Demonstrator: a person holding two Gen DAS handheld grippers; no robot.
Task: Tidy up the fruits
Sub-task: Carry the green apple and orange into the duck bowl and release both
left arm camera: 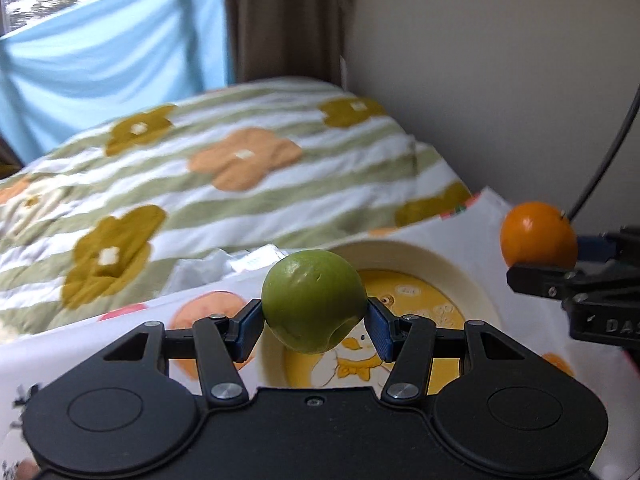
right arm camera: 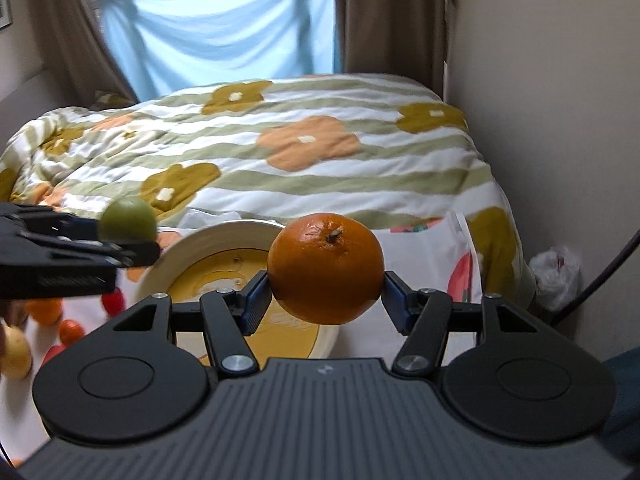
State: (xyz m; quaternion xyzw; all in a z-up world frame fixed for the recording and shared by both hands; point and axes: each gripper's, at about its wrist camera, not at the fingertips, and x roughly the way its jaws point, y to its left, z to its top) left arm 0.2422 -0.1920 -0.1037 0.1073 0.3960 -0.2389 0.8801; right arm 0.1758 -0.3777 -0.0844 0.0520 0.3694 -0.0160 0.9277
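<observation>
Nearest the lens: left gripper [left arm camera: 315, 326], jaws clamped across the middle of a green fruit [left arm camera: 314, 301], held in the air above the near-left part of the yellow plate [left arm camera: 476, 280]. Smooth, waxy-looking skin with a dent and a dimple on the near face; probably firm and light, yet round and a little slippery, so best taken across the widest girth, as now, with moderate squeeze only. Pads touching both flanks, no gap visible.

Over to the right of the plate: right gripper [right arm camera: 326, 294], jaws closed on an orange [right arm camera: 326, 268], stem scar turned up and slightly right. Pebbled peel, likely better friction than the green skin; heavier by the look of it, with a rind that gives under pressure, so grip at the equator and no harder than needed to avoid bruising. Hanging clear of the plate's right rim, not touching it.

Left of the plate, low on the printed cloth [right arm camera: 424, 264]: several loose fruits, small orange and red ones [right arm camera: 70, 330] and a pale yellow one [right arm camera: 16, 354], blurred, kinds uncertain. Beyond the plate: floral striped quilt [right arm camera: 280, 148] on a bed.

Plate apparently bare inside apart from its cartoon print. Judged risk: either round fruit rolling on release, so a low, gentle set-down well inside the rim.
</observation>
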